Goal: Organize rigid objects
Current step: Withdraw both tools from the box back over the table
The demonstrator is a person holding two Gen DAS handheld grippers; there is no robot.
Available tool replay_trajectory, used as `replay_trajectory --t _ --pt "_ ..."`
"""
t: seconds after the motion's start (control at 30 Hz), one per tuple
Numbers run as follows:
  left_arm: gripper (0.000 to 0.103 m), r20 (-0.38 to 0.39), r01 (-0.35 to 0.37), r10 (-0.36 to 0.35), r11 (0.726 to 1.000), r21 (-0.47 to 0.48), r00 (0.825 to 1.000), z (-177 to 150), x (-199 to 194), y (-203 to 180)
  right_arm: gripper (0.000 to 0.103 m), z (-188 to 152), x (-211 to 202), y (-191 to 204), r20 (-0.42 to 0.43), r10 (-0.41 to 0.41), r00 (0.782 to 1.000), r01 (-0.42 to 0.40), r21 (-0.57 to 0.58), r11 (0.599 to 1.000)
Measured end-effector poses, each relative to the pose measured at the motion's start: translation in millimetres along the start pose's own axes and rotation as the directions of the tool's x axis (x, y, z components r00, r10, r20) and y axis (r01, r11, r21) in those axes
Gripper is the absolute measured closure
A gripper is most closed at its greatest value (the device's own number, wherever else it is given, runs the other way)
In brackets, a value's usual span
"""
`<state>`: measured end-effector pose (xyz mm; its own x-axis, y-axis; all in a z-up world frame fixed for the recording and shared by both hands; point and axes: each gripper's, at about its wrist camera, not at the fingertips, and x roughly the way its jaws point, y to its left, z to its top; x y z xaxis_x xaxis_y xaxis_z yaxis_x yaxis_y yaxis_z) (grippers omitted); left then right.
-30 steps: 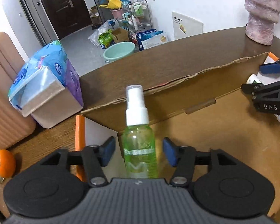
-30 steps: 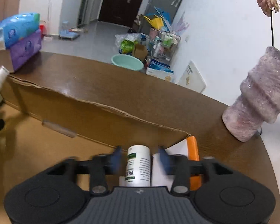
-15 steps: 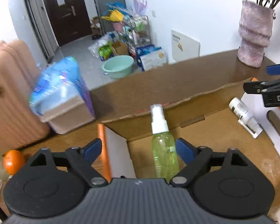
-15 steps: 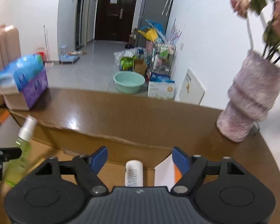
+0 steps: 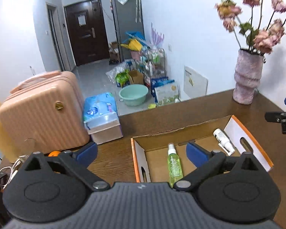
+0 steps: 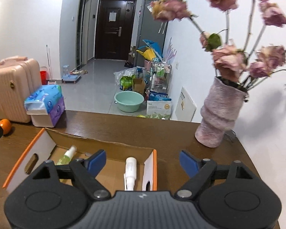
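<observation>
Cardboard box (image 5: pixel 198 133) served as the landmark: it sat open-topped on the brown wooden table (image 5: pixel 112 162), with orange-edged white end panels, each with a hand slot. Inside it, on the floor, the green spray bottle (image 5: pixel 173 164) lay on its side toward the suitcase end, white nozzle pointing to the far wall of the box. The white bottle (image 5: pixel 223 139) lay toward the vase end, cap toward the near side, well apart from the green one. Left gripper (image 5: pixel 141 152) hung above and short of the box, blue pads spread wide, grasping nothing. Right gripper (image 6: pixel 142 160) hovered over the vase end of the box, its fingers likewise released and empty; the white bottle (image 6: pixel 130 171) showed between and below them, the green spray bottle (image 6: pixel 66 157) off to their left. Beyond the box's vase end stood a ribbed pink vase (image 6: pixel 219 114) with faded pink flowers, on the table near the wall. Past the opposite end lay a tissue pack (image 5: pixel 102 116), beside it a pink suitcase (image 5: pixel 42 112), and an orange (image 6: pixel 5 126) on the table near that.
</observation>
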<state>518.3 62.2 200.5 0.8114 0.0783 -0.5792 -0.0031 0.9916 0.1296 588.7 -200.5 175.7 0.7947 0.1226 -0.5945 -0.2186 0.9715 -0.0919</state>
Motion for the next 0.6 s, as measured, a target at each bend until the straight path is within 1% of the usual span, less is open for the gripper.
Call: replay_trajectory --t 0.07,0.2,0.33,0.43,0.5,0.6 --pt "0.0 0.025 0.003 -0.003 1.0 -0.003 1.0 -7 -16 0 0.019 -6 -19 -2 0.018 -0.001 1.0 0.001 0.001 1.0" --pt "0.0 0.035 0.01 -0.011 1.0 0.015 0.999 -23 -41 -1 0.015 -18 -51 -1 0.045 0.001 0.999 0.0 -0.007 1.0" --pt "0.0 0.046 0.026 -0.026 1.0 -0.001 0.999 -36 -65 2 0.014 -32 -78 4 0.061 -0.007 0.998 0.009 -0.026 1.0" --pt "0.0 0.071 0.032 -0.03 0.999 -0.029 0.997 -48 -84 6 0.014 -47 -96 8 0.087 -0.004 0.996 0.006 -0.029 1.0" --pt "0.0 0.095 0.027 -0.022 0.998 -0.051 0.995 -60 -98 9 0.014 -57 -109 10 0.112 0.004 0.994 -0.002 -0.023 1.0" --pt "0.0 0.132 0.003 0.008 0.997 -0.081 0.991 -78 -115 11 0.014 -75 -129 13 0.168 0.017 0.986 -0.015 -0.014 1.0"
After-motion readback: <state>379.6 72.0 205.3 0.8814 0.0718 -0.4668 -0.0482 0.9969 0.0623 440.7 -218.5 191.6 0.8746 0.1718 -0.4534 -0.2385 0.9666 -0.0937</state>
